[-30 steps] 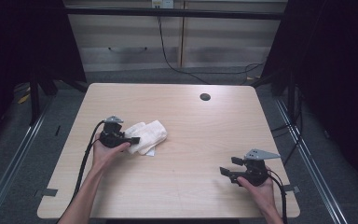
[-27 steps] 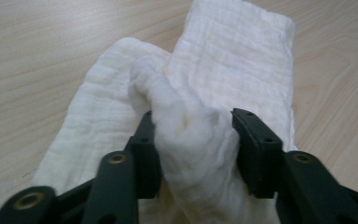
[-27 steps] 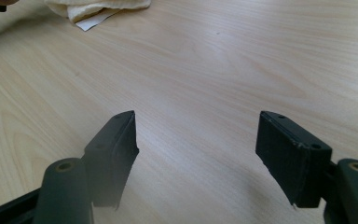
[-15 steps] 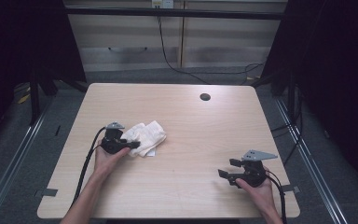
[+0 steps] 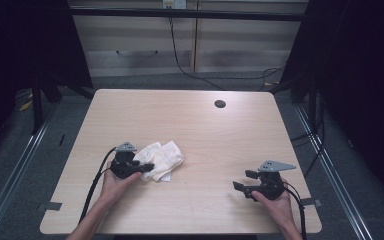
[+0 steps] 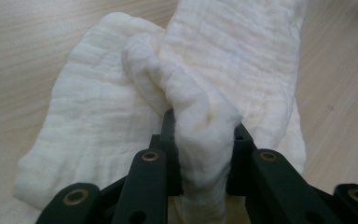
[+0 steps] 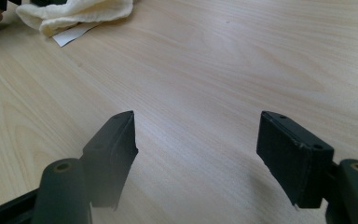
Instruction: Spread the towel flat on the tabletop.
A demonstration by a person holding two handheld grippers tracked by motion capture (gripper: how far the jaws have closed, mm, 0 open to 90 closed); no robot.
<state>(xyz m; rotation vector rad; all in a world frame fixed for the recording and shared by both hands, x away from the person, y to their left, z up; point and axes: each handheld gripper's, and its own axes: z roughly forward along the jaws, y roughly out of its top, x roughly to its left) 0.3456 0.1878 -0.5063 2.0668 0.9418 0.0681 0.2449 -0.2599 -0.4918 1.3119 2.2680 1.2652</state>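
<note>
— What is being worked on?

— A crumpled white cloth of soft, crinkled gauze-like fabric (image 5: 161, 159), lying on the left half of the pale wooden tabletop (image 5: 205, 130), towards the near edge.

— Its state?

— Bunched and folded over itself, not spread flat. In the left gripper view a raised ridge of the cloth (image 6: 200, 135) is seen pinched up into a fold, with broader layers lying flat behind it. A thin white label-like corner (image 7: 72, 35) is seen poking out from under its edge.
</note>
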